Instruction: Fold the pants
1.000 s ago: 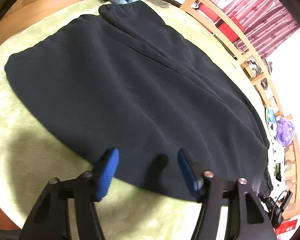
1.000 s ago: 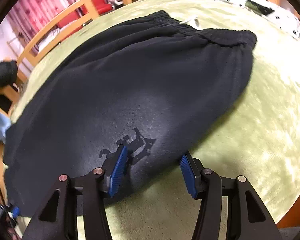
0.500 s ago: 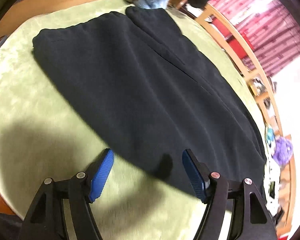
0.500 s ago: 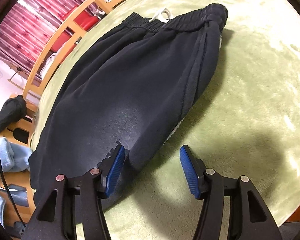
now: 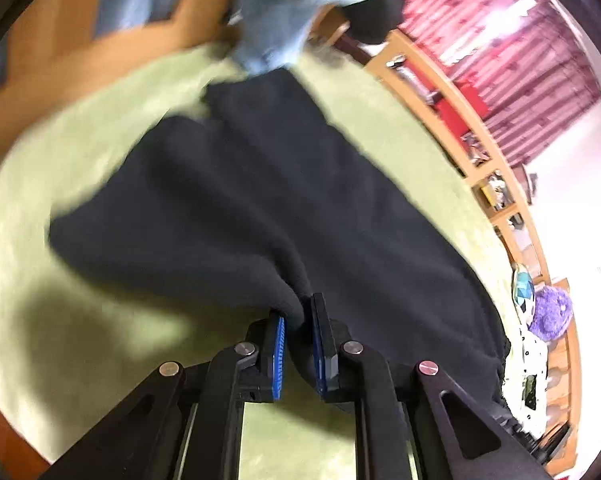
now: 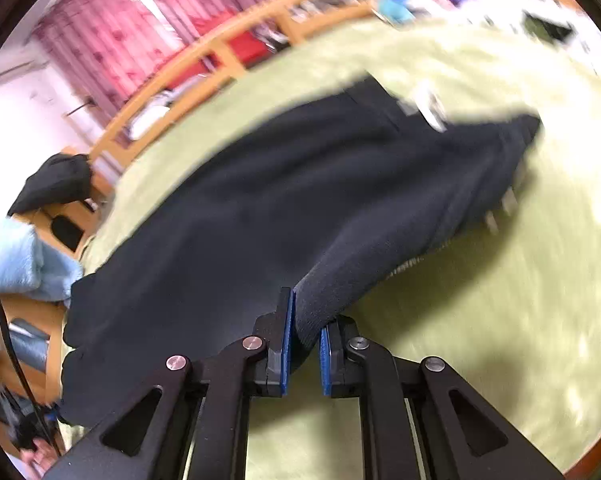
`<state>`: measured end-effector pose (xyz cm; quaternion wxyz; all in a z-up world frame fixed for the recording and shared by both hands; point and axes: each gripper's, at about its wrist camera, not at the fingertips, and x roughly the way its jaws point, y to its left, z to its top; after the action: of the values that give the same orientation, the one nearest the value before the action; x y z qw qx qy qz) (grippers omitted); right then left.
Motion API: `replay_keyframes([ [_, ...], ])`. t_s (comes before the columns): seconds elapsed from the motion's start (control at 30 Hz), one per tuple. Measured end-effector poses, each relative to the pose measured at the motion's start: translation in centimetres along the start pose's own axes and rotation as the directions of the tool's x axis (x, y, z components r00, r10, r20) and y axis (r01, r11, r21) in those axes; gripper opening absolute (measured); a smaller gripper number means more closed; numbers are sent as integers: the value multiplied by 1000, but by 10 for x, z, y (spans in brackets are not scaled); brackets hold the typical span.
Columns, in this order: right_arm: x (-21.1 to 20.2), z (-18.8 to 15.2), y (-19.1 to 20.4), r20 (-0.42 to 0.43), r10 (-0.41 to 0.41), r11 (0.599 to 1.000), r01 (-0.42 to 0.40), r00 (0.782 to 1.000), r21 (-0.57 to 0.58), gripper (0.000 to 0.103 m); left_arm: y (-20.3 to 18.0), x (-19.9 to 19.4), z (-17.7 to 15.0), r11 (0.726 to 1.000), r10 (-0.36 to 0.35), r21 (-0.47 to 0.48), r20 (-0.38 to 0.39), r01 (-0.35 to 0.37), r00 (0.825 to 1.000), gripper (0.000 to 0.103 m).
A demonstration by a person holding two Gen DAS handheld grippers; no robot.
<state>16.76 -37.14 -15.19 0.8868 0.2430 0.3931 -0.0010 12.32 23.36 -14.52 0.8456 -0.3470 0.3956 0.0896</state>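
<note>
At the bottom centre of the frame, our left tongs (image 5: 299, 330) are pinching a raised fold of the black pants (image 5: 260, 208), which are lying across the green blanket (image 5: 60, 320). Pale blue cloth (image 5: 292, 12) is blurring at the top.

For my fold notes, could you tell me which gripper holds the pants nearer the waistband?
The right gripper: the black pants run toward the waistband in its view.

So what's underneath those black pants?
A green fuzzy blanket shows all around the black pants. Both the left gripper and right gripper pinch their near edge; anything beneath the fabric is hidden.
</note>
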Motion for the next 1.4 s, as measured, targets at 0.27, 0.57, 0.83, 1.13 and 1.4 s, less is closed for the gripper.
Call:
replay_keyframes([
  [0.27, 49, 108, 59, 65, 33, 995, -26, 997, -94, 11, -82, 27, 90, 984, 22, 170, 131, -44, 991, 12],
  [0.57, 139, 203, 104, 109, 33, 994, -21, 994, -107, 11, -138, 106, 169, 972, 45, 216, 232, -97, 972, 12],
  [0.83, 229, 186, 89, -55, -82, 991, 76, 995, -108, 30, -140, 177, 160, 952, 151, 249, 117, -176, 982, 32],
  [1.13, 144, 140, 81, -6, -84, 964, 79, 996, -253, 64, -119, 108, 122, 966, 120, 211, 139, -147, 983, 69],
  [1.4, 123, 80, 15, -98, -162, 973, 142, 982, -184, 67, -74, 109, 38, 982, 123, 145, 6, -122, 992, 70],
])
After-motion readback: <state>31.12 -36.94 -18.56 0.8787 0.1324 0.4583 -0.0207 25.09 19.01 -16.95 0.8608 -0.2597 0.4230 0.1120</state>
